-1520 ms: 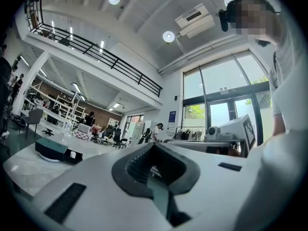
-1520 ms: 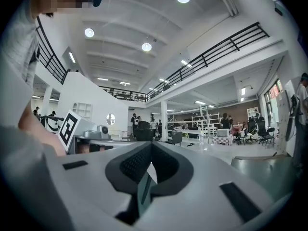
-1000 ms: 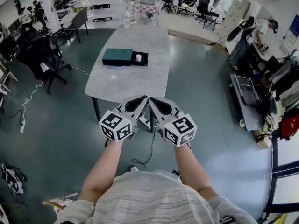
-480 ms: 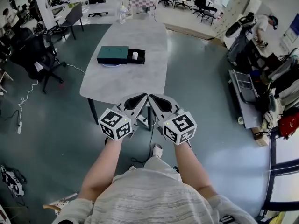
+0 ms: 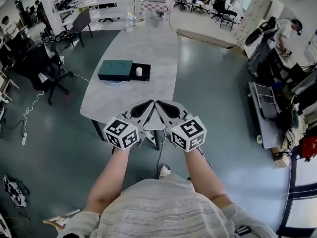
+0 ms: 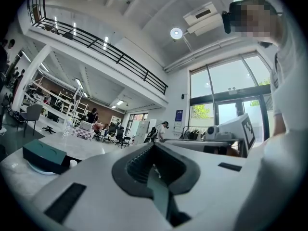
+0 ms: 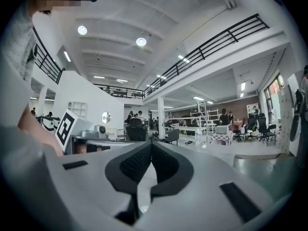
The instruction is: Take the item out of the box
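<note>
A dark teal box (image 5: 115, 70) lies on the grey marble table (image 5: 148, 46), with its black tray (image 5: 144, 74) slid out to the right. A small white cylinder (image 5: 139, 71) stands in that tray. My left gripper (image 5: 150, 104) and right gripper (image 5: 160, 104) are held side by side over the table's near edge, well short of the box. Both are shut with nothing between the jaws. In the left gripper view the box (image 6: 44, 154) and the white cylinder (image 6: 72, 163) show at the far left, past the shut left gripper (image 6: 153, 147). The right gripper (image 7: 150, 146) points into the room.
A clear bottle (image 5: 129, 22) stands at the table's far end. Black office chairs (image 5: 37, 63) are to the left of the table, and a cable (image 5: 29, 105) runs over the floor there. A metal cart (image 5: 265, 108) and cluttered gear line the right side.
The view has moved closer to the table, so the box and table sit lower and nearer. Both grippers stay shut and side by side.
</note>
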Demonstrator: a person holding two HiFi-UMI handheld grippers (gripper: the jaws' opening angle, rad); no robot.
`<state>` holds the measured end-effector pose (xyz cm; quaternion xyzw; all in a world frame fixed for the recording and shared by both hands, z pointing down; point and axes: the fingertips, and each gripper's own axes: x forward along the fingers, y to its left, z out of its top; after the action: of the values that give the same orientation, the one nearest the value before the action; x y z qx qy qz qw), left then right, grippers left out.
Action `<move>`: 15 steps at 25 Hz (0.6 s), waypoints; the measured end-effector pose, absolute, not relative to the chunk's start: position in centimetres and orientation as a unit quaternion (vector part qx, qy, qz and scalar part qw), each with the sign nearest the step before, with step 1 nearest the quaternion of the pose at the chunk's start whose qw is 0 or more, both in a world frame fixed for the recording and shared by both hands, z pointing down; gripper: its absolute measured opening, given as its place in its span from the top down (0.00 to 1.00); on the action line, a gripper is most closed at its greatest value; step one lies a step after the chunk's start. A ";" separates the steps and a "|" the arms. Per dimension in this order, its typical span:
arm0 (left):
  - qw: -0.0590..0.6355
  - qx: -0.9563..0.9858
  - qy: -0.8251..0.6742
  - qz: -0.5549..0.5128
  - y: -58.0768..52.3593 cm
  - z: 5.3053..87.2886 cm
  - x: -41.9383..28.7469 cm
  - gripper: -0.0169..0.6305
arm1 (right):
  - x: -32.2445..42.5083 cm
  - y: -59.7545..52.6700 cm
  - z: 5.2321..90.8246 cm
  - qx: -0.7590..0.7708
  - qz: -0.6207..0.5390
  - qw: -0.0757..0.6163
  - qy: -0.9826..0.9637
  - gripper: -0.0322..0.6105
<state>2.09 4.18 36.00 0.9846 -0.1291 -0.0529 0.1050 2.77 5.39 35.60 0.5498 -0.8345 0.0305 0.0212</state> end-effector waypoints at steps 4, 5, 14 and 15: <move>0.106 0.983 -0.144 -0.050 2.5 36.4 4.8 0.94 | 5.5 3.6 36.0 0.536 0.034 0.026 -0.843 0.92; 0.106 0.982 -0.148 -0.050 2.1 36.5 5.4 0.94 | 6.1 3.3 36.1 0.532 0.035 0.027 -0.846 0.92; 0.115 0.976 -0.177 -0.046 0.2 37.9 7.6 0.94 | 8.3 1.3 37.5 0.506 0.043 0.039 -0.861 0.92; 0.116 0.976 -0.180 -0.045 -0.1 38.1 7.6 0.94 | 8.3 1.0 37.7 0.504 0.044 0.041 -0.862 0.92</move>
<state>7.62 -0.07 38.07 0.9759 -0.1797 -0.0452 0.1157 8.34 1.00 37.69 0.5036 -0.8618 0.0442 0.0407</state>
